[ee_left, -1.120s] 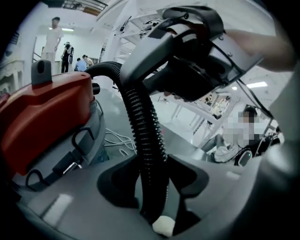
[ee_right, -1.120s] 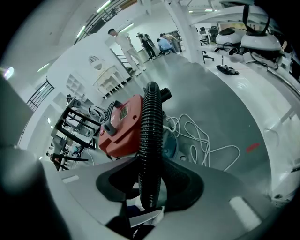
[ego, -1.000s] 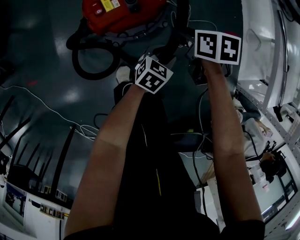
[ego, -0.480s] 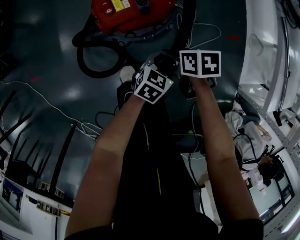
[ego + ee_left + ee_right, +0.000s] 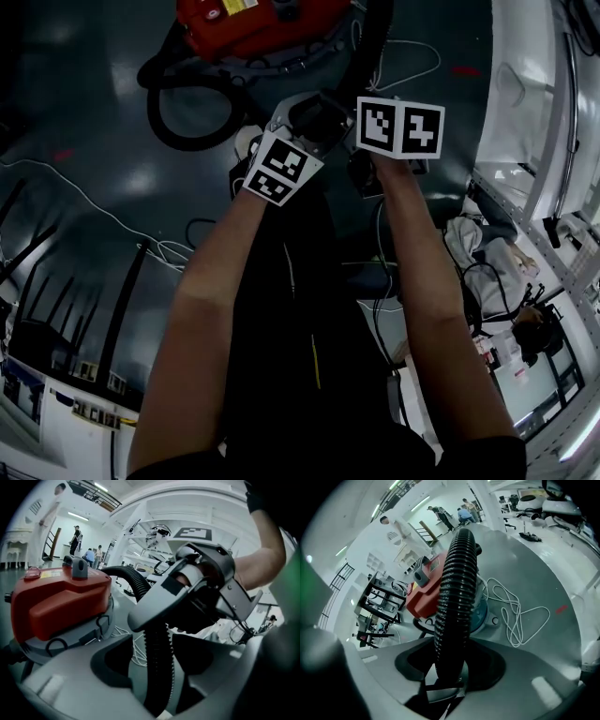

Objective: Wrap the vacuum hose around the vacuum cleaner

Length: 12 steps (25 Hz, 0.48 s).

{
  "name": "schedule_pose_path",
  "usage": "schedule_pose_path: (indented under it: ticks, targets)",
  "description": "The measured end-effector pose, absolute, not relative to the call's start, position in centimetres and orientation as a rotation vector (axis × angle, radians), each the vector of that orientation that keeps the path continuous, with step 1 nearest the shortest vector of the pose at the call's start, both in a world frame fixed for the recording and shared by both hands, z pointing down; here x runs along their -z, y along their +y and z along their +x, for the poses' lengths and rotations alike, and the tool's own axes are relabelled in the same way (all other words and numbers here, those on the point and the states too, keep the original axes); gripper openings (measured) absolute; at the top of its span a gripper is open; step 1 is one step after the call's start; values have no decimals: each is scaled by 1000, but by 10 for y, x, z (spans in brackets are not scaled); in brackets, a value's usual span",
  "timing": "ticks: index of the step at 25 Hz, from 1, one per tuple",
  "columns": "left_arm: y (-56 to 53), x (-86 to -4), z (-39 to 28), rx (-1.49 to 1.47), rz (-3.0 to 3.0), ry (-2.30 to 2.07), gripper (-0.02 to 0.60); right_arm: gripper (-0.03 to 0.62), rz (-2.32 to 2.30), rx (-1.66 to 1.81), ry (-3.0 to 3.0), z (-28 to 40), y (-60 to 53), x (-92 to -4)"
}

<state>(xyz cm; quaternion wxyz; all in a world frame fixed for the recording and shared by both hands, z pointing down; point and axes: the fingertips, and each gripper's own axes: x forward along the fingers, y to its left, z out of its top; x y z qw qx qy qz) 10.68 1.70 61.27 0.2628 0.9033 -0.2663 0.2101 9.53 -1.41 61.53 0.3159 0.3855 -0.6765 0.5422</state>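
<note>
At top centre, hold your right gripper [image 5: 450, 670], just tightened, clamped on the hose [image 5: 457, 573]; slide your left gripper [image 5: 159, 667], just opened loosely around it, along.

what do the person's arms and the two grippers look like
The left arm and right arm are bare below short dark sleeves. The left gripper and right gripper are smooth light-grey moulded plastic, with broad rounded fingers and dark hollows on their inner sides. Each carries a white cube printed with black square markers.
</note>
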Motion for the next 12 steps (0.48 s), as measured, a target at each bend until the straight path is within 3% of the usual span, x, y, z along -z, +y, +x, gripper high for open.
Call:
schedule_pose_path:
  ticks: [6,12]
  targets:
    - [30,-621,80,-556,2407,-744,325,176,1079,-1463,-1803,94,-16,-608]
    - [60,-649,66,-661,2367,-670,331,176,1083,-1507,-1805,91,-17,-594]
